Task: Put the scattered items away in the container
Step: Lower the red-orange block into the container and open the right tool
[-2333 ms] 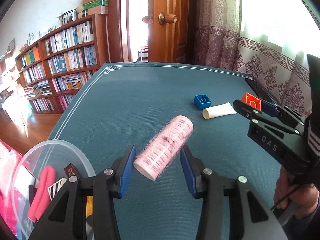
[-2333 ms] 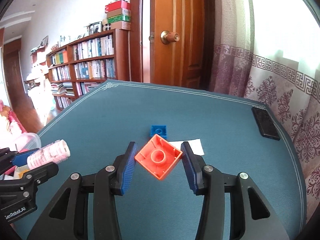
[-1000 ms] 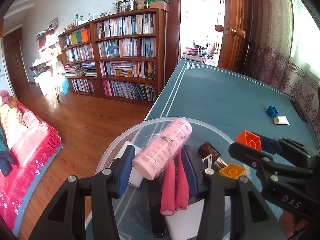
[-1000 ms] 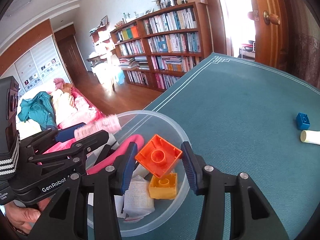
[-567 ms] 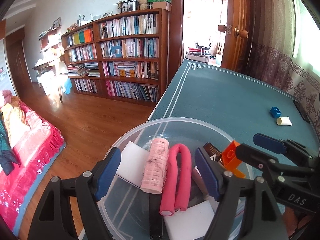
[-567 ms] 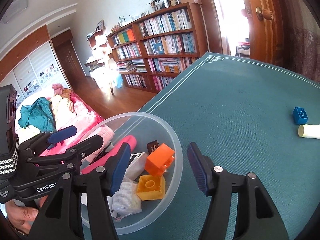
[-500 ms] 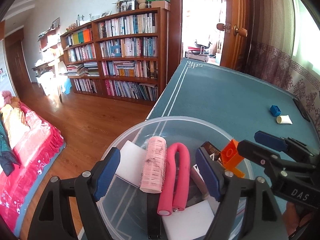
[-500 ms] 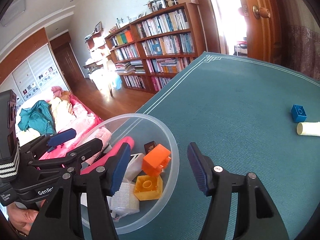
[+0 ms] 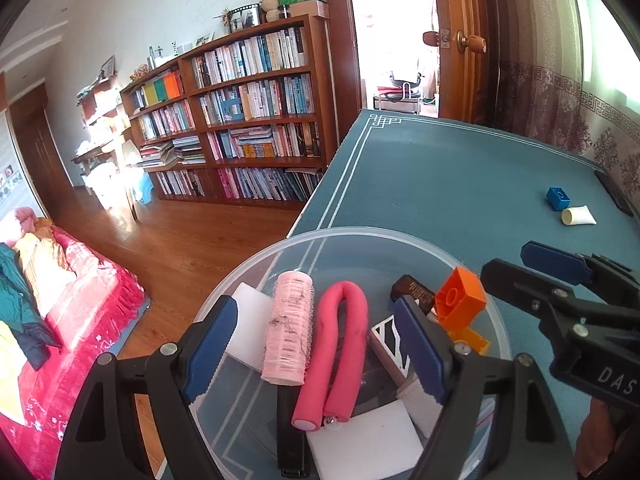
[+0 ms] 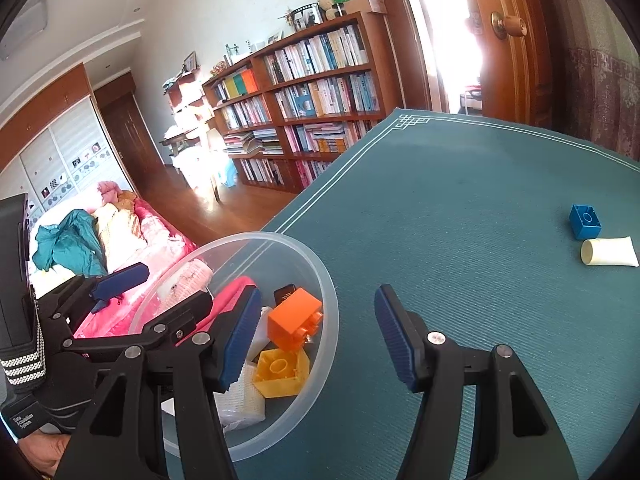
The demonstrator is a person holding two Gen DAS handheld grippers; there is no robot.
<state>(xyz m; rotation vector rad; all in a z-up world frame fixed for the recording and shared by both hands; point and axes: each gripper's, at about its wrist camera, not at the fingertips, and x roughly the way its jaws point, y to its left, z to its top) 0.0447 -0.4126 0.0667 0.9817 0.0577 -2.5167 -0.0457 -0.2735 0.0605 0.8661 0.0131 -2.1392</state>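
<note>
A clear plastic bowl (image 9: 360, 236) (image 10: 324, 280) sits at the near left corner of the teal table. Inside lie a pink hair roller (image 9: 288, 332), a bent pink foam curler (image 9: 340, 348), an orange brick (image 9: 460, 300) (image 10: 294, 318), a yellow brick (image 10: 280, 372) and white sponges. My left gripper (image 9: 316, 348) hangs open over the bowl, holding nothing. My right gripper (image 10: 316, 336) is open too, straddling the bowl's right rim. Far off on the table lie a blue brick (image 9: 558, 198) (image 10: 585, 221) and a white tube (image 9: 578, 216) (image 10: 610, 252).
The table's left edge (image 9: 332, 196) drops to a wooden floor, with a bookcase (image 9: 240, 120) beyond and a red-covered bed (image 9: 60, 320) below left. A dark flat object (image 9: 618, 196) lies at the table's far right edge. A curtain and door stand behind.
Both grippers carried their loads from the table to the bowl and opened. The pink roller and the orange brick now lie in the bowl. The right gripper has drifted slightly right.
</note>
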